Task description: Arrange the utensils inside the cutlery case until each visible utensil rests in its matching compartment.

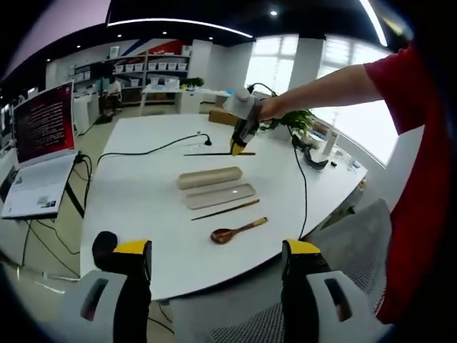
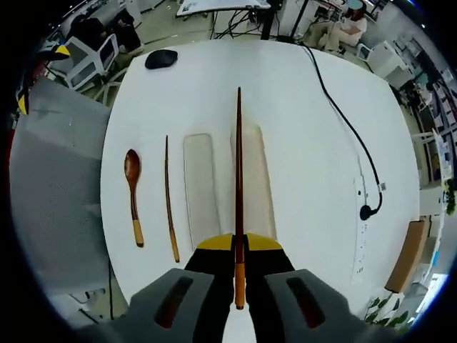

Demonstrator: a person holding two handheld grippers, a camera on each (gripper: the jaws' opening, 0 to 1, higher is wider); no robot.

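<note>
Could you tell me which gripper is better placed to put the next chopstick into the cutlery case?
Right: the right gripper already grips a chopstick above the open case; the left gripper is open and back from the table.

Bright office: white table (image 1: 143, 186), tall windows (image 1: 357, 107), shelving (image 1: 146, 71), ceiling light strips (image 1: 178, 23)

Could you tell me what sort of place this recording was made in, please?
Probably an open-plan office or lab: a large white table with a laptop beside a monitor, shelving with storage boxes along the far wall, and ceiling strip lights.
</note>
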